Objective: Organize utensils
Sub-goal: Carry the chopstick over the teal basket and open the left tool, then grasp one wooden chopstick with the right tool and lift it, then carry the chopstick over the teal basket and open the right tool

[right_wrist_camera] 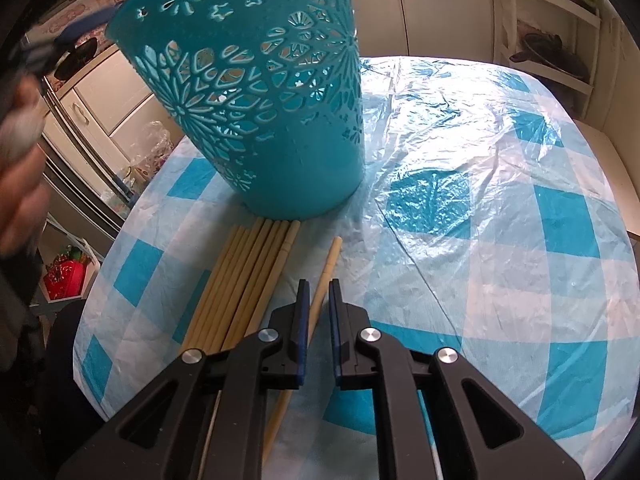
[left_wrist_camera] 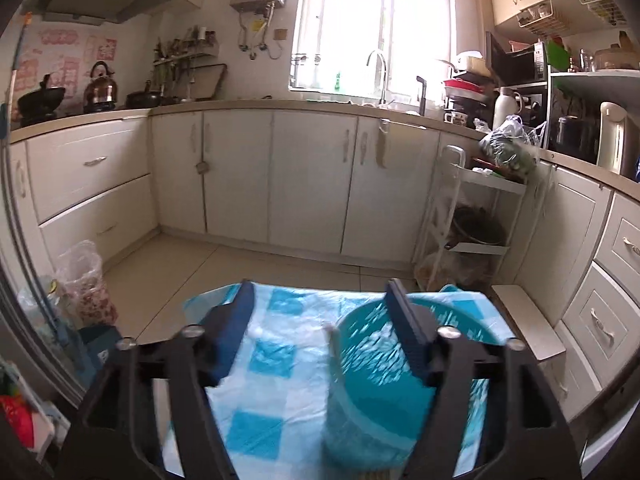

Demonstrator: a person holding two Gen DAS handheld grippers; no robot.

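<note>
Plastic basket (right_wrist_camera: 256, 92), teal, pierced with flower cutouts; smooth bamboo chopsticks (right_wrist_camera: 244, 280) alongside.

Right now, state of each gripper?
Left gripper: open, nothing held, above the teal basket.
Right gripper: nearly closed around a single chopstick on the table; a small gap shows, so grip cannot be told.

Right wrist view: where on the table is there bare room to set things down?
Free: the checked tablecloth right of the teal basket and of the single chopstick, out to the table's right edge. Crowded: left of that, where the chopstick bundle lies against the basket's base.
</note>
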